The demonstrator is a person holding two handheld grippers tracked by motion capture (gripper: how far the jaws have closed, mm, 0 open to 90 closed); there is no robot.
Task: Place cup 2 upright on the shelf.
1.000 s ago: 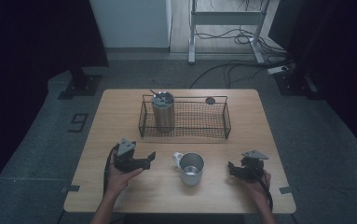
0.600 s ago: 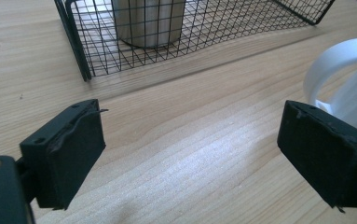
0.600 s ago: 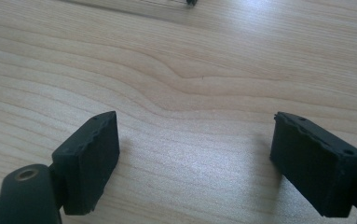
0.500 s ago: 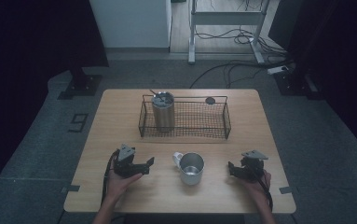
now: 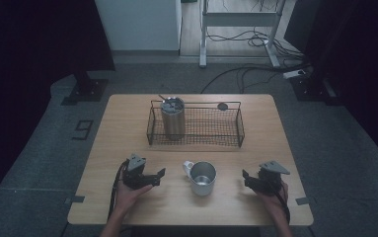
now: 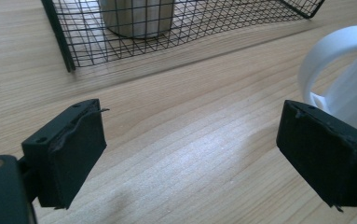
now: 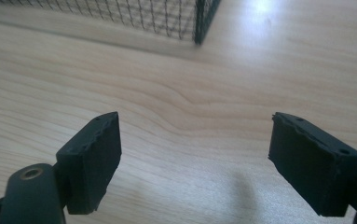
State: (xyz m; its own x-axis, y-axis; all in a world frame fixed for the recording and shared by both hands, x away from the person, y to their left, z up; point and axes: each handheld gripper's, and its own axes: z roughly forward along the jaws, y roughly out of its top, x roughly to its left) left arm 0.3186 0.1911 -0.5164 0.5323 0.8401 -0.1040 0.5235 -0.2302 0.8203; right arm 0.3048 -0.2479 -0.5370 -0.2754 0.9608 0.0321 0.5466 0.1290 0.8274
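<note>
While the white mug (image 5: 203, 177) stands low in the frame's centre on the surface (image 5: 127, 123), the left tool (image 5: 156, 177) and right tool (image 5: 247, 178) flank it, both released, the right one's jaws having just narrowed on nothing.

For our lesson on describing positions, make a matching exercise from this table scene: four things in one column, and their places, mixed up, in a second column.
Things:
1. metal tumbler
2. mug
3. left claw
4. wire basket

Places:
A. far half of the table, holding one item
B. open, just left of the mug
C. upright at the basket's left end
D. near edge, between the two claws

Pairs: 1-C, 2-D, 3-B, 4-A
</note>
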